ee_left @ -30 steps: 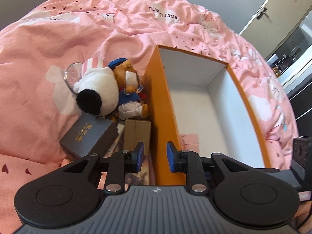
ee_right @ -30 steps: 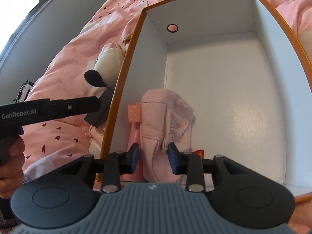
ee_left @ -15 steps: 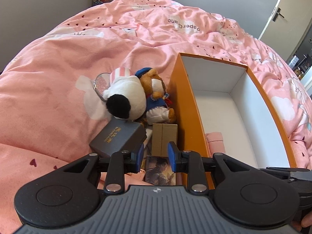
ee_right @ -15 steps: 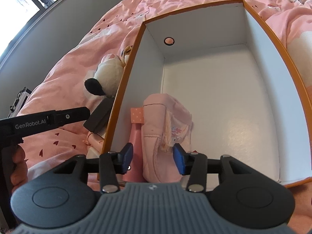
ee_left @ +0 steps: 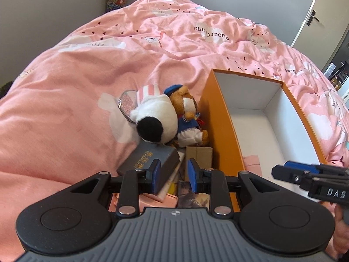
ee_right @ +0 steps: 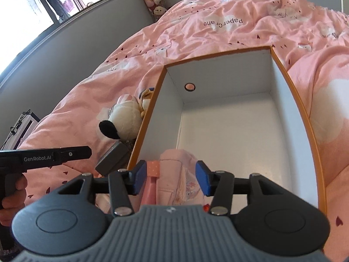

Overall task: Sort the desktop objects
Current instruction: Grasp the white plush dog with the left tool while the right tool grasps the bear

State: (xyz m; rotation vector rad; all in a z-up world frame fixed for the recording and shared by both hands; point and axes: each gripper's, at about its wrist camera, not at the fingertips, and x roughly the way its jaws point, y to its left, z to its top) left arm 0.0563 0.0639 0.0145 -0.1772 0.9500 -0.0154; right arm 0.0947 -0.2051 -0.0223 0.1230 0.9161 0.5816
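Observation:
An orange box (ee_left: 220, 126) with a white inside lies on the pink duvet. A pink pouch (ee_right: 174, 174) stands at its near end, beside a pink bottle (ee_right: 150, 187). My right gripper (ee_right: 170, 180) is open around the pouch, with both pads clear of it. My left gripper (ee_left: 173, 175) is open and holds nothing. It hovers over the pile left of the box: a dark grey box (ee_left: 150, 159), a brown carton (ee_left: 199, 155) and a picture card (ee_left: 192, 196). Behind these lie a white plush dog (ee_left: 157, 113) and a brown bear (ee_left: 187, 113).
A round mirror (ee_left: 126, 102) sticks out from under the plush dog. The far half of the orange box (ee_right: 301, 113) holds nothing. The pink duvet (ee_left: 65, 113) rises all around. A door (ee_left: 322, 11) and grey walls stand beyond the bed, and a window (ee_right: 32, 4) is at the left.
My right gripper has opened off the pink pouch and lifted a little. My left gripper has drawn back from the box wall and risen, so it is over the pile beside the box.

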